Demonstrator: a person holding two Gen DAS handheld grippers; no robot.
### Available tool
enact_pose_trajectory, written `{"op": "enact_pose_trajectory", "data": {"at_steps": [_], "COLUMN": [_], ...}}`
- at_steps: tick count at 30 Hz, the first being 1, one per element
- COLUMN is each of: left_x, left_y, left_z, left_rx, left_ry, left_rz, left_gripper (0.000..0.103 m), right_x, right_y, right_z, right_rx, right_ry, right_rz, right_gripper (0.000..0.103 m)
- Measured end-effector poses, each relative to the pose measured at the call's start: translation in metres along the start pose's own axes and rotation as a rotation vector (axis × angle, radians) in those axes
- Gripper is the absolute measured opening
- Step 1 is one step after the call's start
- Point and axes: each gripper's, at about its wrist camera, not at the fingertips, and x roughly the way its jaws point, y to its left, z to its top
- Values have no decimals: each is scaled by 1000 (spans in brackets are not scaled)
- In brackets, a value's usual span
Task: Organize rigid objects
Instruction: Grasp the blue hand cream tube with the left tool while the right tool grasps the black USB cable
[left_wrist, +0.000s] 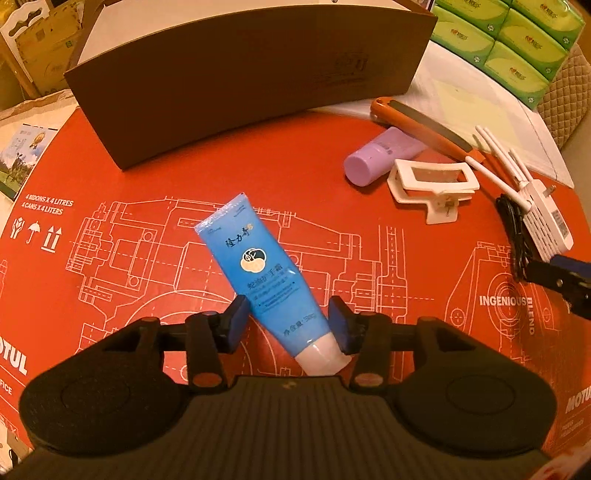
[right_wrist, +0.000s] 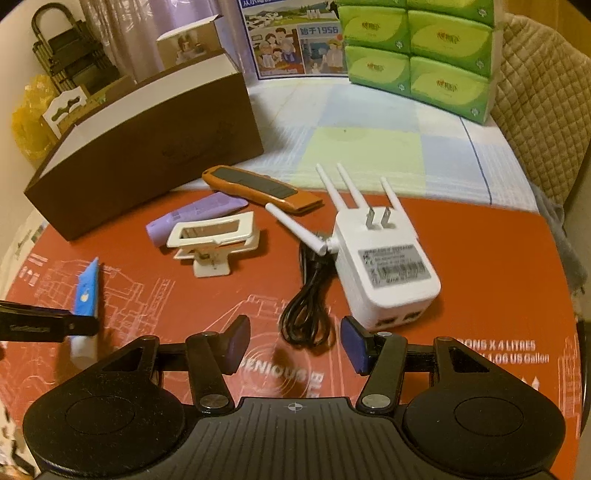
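Blue plastic hand-cream tube (left_wrist: 264, 275) lies on the red desk (left_wrist: 166, 177), cap end between my open left hand-held gripper (left_wrist: 286, 321). Light, squishy, slick, so I'd pinch near the stiffer cap. Right hand-held gripper (right_wrist: 293, 343)'s open, empty.

Right wrist view. Right gripper (right_wrist: 293, 343), bottom centre, jaws apart above a red printed cardboard sheet (right_wrist: 480, 266), nothing between them. Just beyond: coiled black cable (right_wrist: 308, 295) touching a white plug-in router (right_wrist: 388, 269) with four antennas. Centre left: white clip (right_wrist: 214, 240) against a purple tube (right_wrist: 192, 218); behind, an orange utility knife (right_wrist: 258, 190). Left edge: left gripper (right_wrist: 44, 325) at a blue tube (right_wrist: 86, 291). Upper left: brown box (right_wrist: 147, 158). Upper right: green tissue packs (right_wrist: 417, 55).
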Motion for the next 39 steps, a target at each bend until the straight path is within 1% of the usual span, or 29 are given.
{"op": "enact_pose_trajectory", "data": {"at_steps": [1,3,5,8,9,13,19,22,24,28,32,35,39], "left_x": [0,2,3,2,1,-1,-5,-6,-6,-4,3,7,7], "left_y": [1,5,10,15,16,21,31,33,34,32,27,27,26], "left_z": [0,0,0,-1,-2,-5,-7,-7,-7,-6,-3,-2,0], "left_rx": [-3,-11,-19,-17,-13,-4,-4,18,33,48,56,46,48], "left_ry": [0,4,10,8,5,6,8,6,3,-1,4,5,1], "left_rz": [1,1,4,-1,-1,-3,-5,12,21,21,29,38,39], "left_gripper": [44,44,43,43,43,43,39,38,38,36,36,34,34], "right_x": [3,12,21,31,32,32,23,17,15,17,22,27,32], "right_y": [0,0,0,-1,-1,3,12,18,22,24,26,30,31], "right_z": [1,2,3,3,3,0,-13,-22,-25,-22,-17,-12,-6], "right_rx": [-9,-20,-29,-25,-29,-88,-159,-187,-199,-181,-154,-149,-124], "right_ry": [2,13,24,31,15,7,33,56,64,71,64,58,52], "right_rz": [1,-3,-7,-20,-23,-23,25,65,73,52,33,17,10], "right_gripper": [52,48,40,35,31,27,27,27,27,28,32,32,33]}}
